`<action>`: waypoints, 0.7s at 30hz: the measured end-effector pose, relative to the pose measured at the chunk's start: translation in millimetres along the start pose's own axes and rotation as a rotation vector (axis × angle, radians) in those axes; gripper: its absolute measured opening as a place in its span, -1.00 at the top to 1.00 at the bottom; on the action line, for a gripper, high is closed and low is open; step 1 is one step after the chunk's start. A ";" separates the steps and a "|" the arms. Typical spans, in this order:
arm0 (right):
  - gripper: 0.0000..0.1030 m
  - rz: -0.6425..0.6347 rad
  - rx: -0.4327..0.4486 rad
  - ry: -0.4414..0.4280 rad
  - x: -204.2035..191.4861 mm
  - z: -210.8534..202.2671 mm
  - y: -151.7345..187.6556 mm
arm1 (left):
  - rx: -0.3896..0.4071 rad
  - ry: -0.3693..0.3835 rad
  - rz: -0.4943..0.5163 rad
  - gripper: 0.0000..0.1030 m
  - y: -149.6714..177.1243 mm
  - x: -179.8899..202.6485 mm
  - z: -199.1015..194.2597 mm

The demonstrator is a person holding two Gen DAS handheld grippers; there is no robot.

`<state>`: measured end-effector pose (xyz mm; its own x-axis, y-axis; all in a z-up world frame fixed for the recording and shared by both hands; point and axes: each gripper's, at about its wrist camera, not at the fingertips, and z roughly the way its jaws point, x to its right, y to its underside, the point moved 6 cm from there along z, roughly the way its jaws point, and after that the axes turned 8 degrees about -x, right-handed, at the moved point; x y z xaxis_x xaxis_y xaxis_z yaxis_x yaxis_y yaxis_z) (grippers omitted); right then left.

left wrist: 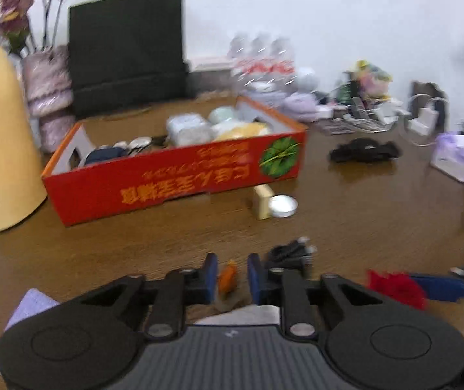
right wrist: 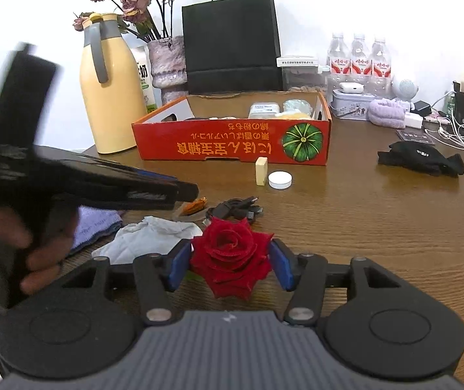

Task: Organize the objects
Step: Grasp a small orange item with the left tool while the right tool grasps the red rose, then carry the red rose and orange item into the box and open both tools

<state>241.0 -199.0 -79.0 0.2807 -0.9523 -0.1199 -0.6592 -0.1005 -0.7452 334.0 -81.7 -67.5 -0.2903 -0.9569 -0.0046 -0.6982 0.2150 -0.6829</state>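
The right gripper (right wrist: 230,268) clasps a deep red, full-blown rose (right wrist: 232,253), while the left gripper (left wrist: 232,279) stands slightly apart around a small orange thing (left wrist: 227,279).

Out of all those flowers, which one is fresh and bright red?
The red rose lying on the table, between the right gripper fingers. The other roses stand dried and faded pinkish in the vase at the back.

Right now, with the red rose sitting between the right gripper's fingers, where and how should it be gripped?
Grip the red rose across the widest part of its bloom, coming level from the near side as the right gripper already does. The blue pads flank it left and right. The petals look soft, so closing gently is probably wise. No stem is visible to grip instead.
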 end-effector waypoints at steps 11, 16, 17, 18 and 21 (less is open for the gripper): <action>-0.09 0.013 -0.037 -0.015 6.5 17.5 5.4 | -0.042 0.000 0.017 0.65 17.6 -16.3 18.7; -0.05 0.010 -0.054 -0.023 5.1 26.7 4.9 | -0.065 0.014 0.067 0.99 19.0 -8.3 14.2; -0.05 0.008 -0.051 -0.024 4.7 26.4 4.2 | -0.055 0.004 0.077 0.99 19.8 -6.4 11.1; -0.06 0.007 -0.044 -0.026 3.9 24.6 3.6 | -0.038 0.001 0.080 1.00 20.1 -5.4 6.8; -0.05 -0.001 -0.027 -0.020 2.1 17.7 2.2 | 0.036 0.004 0.066 0.99 15.9 -4.3 -23.6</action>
<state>252.6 -196.1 -92.5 0.2952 -0.9462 -0.1324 -0.6771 -0.1094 -0.7277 308.7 -69.6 -61.1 -0.3379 -0.9400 -0.0476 -0.6533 0.2707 -0.7071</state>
